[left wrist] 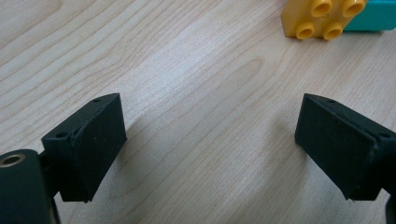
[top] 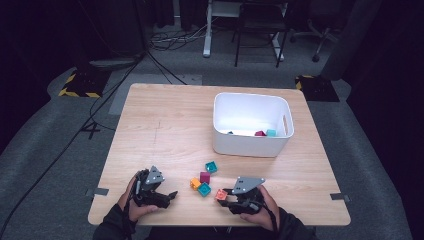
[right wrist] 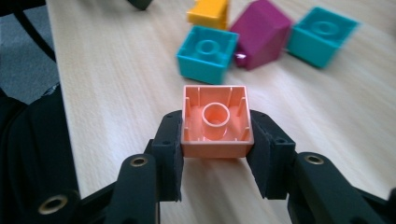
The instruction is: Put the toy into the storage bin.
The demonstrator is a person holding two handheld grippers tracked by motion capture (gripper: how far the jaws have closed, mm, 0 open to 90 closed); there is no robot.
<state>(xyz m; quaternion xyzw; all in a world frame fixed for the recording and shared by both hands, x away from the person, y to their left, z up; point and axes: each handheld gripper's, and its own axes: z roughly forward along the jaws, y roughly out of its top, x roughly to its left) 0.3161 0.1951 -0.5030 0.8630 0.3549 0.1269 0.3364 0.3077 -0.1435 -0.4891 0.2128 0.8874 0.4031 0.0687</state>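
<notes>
Near bench (top: 150,125) front edge, left hand-held gripper (top: 170,196) rests idle, jaws spread wide, nothing between; yellow brick (left wrist: 322,18) ahead to its right. Right of it, loose cluster: teal bricks, magenta brick (top: 204,177), likely awaiting pickup. Right hand-held gripper (right wrist: 215,149) clenched on orange brick (right wrist: 215,122), hollow underside facing camera, pads on opposite walls for square hold. White bin (top: 280,107) far beyond, probable destination.

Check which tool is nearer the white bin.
Right. The right tool, closed on the orange brick, sits near the table's front edge, below the white bin. The left tool lies further left, open over bare wood.
</notes>
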